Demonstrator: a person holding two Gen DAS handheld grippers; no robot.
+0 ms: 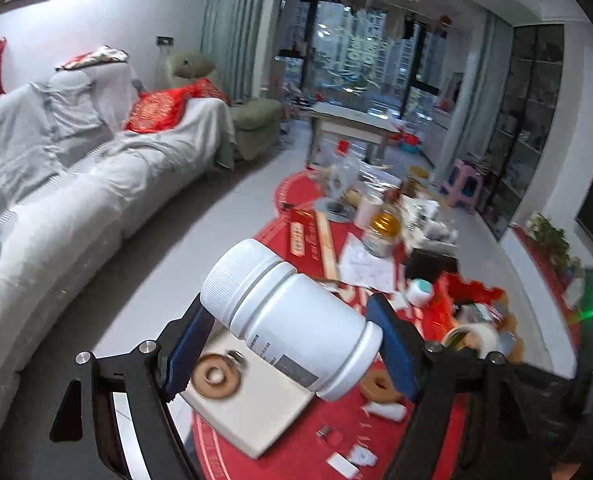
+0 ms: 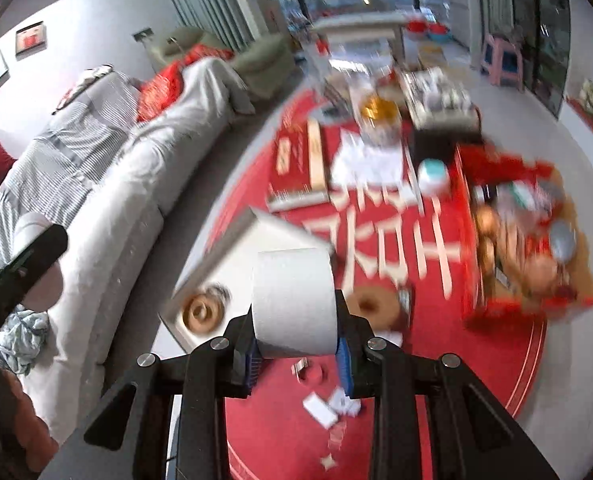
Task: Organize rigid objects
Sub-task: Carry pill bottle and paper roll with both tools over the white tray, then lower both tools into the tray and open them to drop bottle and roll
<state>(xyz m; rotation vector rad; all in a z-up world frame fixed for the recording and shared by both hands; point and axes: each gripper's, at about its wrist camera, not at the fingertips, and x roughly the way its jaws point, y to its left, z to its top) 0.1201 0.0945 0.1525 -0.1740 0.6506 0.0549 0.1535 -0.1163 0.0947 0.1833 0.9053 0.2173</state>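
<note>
My left gripper is shut on a white plastic bottle with a ribbed white cap, held tilted above the red round table. My right gripper is shut on a white cylinder, a roll or container, held above the same table. Below them lie a cream flat box with a brown tape ring on it, and a second brown ring on the red cloth. The left gripper's tip and part of the white bottle show at the left edge of the right wrist view.
The red table carries a red box full of items, a teal-and-white jar, papers, a red book, a glass jar and small white scraps. A grey covered sofa runs along the left.
</note>
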